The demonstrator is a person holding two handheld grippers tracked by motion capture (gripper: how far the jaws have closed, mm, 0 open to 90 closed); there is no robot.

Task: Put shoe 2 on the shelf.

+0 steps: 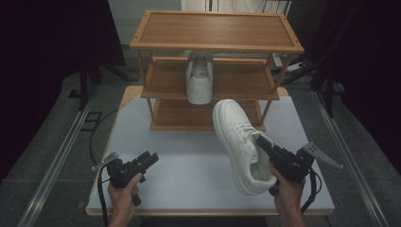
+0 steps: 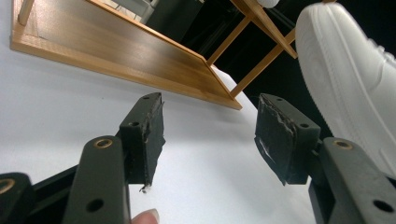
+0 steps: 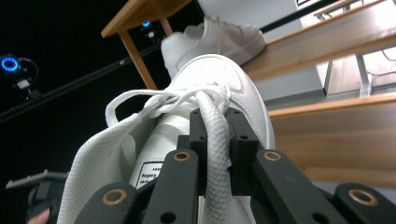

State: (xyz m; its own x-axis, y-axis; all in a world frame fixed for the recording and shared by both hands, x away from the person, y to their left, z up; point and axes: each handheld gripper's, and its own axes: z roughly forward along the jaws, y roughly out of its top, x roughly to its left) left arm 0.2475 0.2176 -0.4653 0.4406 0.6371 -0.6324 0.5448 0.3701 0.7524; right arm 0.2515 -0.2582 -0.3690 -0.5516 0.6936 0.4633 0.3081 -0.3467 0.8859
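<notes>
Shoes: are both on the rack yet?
Not yet. One white shoe already sits on the rack's middle shelf. The right gripper is shut on the second shoe at its tongue, holding it above the table. Shelving it is left. The left gripper waits open.

You get even overhead light on the white table; surroundings from nine to three o'clock stay dark, slightly soft.
</notes>
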